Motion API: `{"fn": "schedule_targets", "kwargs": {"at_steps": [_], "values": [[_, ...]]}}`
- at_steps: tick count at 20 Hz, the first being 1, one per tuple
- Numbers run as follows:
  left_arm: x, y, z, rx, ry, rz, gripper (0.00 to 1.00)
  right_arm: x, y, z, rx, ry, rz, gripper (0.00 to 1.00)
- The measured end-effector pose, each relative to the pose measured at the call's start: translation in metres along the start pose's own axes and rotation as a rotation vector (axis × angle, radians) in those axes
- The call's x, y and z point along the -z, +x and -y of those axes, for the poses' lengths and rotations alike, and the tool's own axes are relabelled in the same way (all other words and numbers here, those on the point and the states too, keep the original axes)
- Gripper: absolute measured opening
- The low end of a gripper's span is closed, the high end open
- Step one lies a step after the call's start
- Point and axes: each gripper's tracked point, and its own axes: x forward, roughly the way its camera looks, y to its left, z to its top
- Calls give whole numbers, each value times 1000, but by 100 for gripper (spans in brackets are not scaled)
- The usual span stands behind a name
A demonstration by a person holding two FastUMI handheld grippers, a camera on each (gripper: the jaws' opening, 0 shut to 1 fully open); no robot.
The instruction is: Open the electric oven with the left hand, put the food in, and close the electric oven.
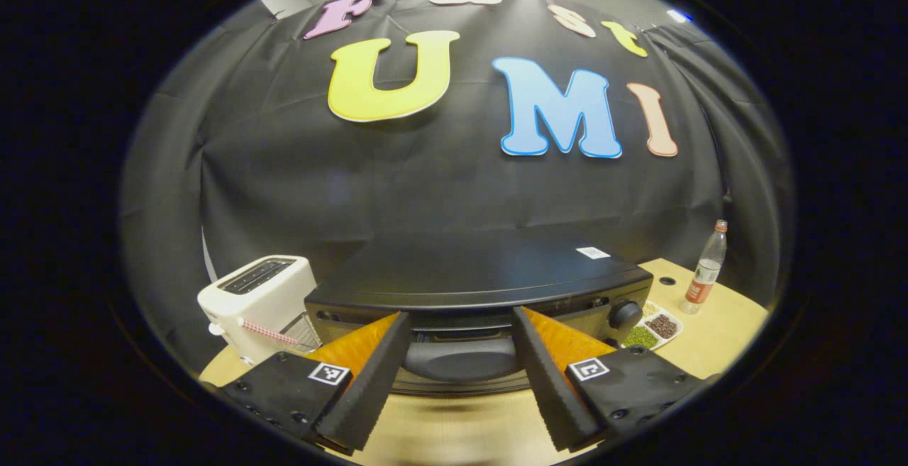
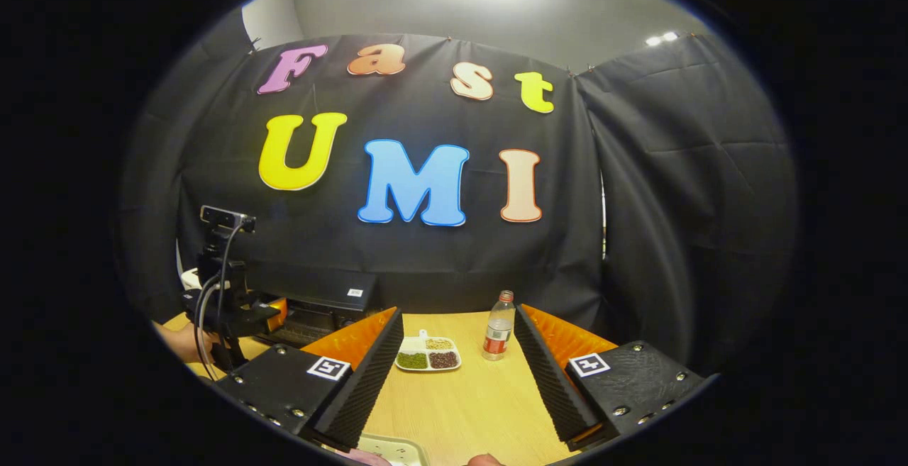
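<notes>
oven [image 1: 489,274] dead ahead of left tool [image 1: 461,381], gaping and empty, door handle [image 1: 461,359] lying crosswise between fingers; right tool [image 2: 460,381] gaping, empty.

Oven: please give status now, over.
Left tool open, at the oven front. Right tool open, empty, over the table. Door looks closed. Nothing blocking.

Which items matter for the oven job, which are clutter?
Job:
- electric oven, door shut
- left hand-held gripper, open before the door
- right hand-held gripper, open
- compartment dish of food

Clutter:
- toaster
- bottle
</notes>
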Motion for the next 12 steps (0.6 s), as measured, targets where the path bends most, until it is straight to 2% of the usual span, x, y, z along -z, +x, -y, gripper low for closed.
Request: {"fn": "schedule_targets", "kwargs": {"at_steps": [1,3,4,6,11,12], "values": [[3,-5,-1,-2,-1,0,100,-1,-1,2,-5,-4,3,96],[9,-15,1,-8,-7,-7,100,-1,-2,3,-19,-13,5,97],[11,-20,1,-12,-7,-9,96,-2,-3,1,-32,-12,6,97],[17,-30,2,-17,-9,-9,100,-3,-4,1,-49,-11,7,96],[39,-51,6,-24,-4,-36,100,-5,-11,-3,-96,-25,18,97],[44,-55,6,-23,-10,-49,95,-5,-12,-3,-102,-29,19,97]]}}
